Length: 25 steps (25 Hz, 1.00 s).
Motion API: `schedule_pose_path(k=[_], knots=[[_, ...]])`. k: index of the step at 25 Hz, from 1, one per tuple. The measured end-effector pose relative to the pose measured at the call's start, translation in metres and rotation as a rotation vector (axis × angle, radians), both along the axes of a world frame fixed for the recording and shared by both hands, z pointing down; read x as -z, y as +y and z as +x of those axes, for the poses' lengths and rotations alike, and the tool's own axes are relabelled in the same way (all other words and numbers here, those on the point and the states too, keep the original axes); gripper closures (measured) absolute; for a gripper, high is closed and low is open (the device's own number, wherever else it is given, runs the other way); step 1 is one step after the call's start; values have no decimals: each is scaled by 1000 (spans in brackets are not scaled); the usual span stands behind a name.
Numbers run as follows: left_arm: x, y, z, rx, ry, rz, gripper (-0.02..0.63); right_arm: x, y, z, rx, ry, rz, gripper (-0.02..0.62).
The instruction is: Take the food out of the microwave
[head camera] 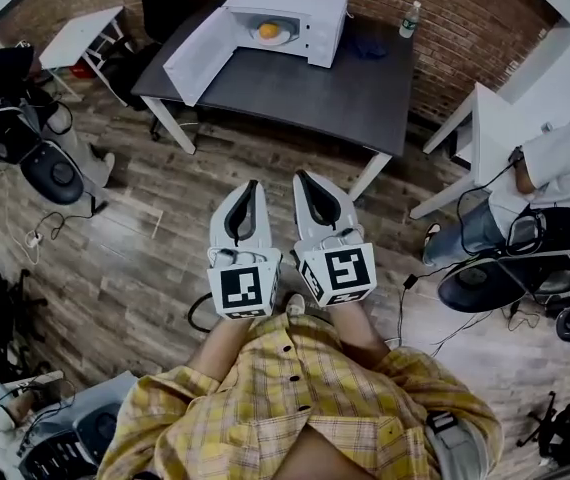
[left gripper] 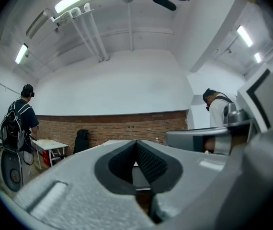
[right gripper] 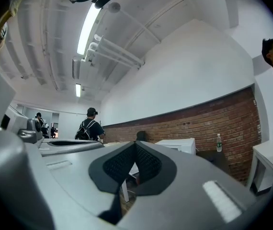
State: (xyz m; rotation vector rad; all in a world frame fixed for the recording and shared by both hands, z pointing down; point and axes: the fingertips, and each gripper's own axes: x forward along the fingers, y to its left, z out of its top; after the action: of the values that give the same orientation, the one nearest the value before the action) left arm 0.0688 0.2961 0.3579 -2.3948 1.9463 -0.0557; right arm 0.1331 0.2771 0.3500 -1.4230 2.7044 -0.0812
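Lower centre: grey left gripper [head camera: 252, 185], jaws pressed together, empty; at its right, grey right gripper [head camera: 302, 177], likewise closed on nothing. Upper centre: orange-yellow food [head camera: 270, 31] on a plate inside the open white microwave [head camera: 325, 23], on the dark rectangular surface [head camera: 305, 93].

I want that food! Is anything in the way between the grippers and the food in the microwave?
Nothing visible. The microwave door is swung open, the food shows inside, and only floor and tabletop lie between it and the left gripper and right gripper.
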Motion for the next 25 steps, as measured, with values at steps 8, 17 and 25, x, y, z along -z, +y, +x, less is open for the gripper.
schedule_pose_path(k=[8,17,25], knots=[[-12,-56,-19,-4,12,3,607,-12,-52,-16,-10,25,-4,594],[-17,-144,-60,0,54,6,607,-19,-132,-55,2,50,-17,594],[-12,-234,-96,-60,44,-1,607,-7,-221,-97,-37,45,-8,594]])
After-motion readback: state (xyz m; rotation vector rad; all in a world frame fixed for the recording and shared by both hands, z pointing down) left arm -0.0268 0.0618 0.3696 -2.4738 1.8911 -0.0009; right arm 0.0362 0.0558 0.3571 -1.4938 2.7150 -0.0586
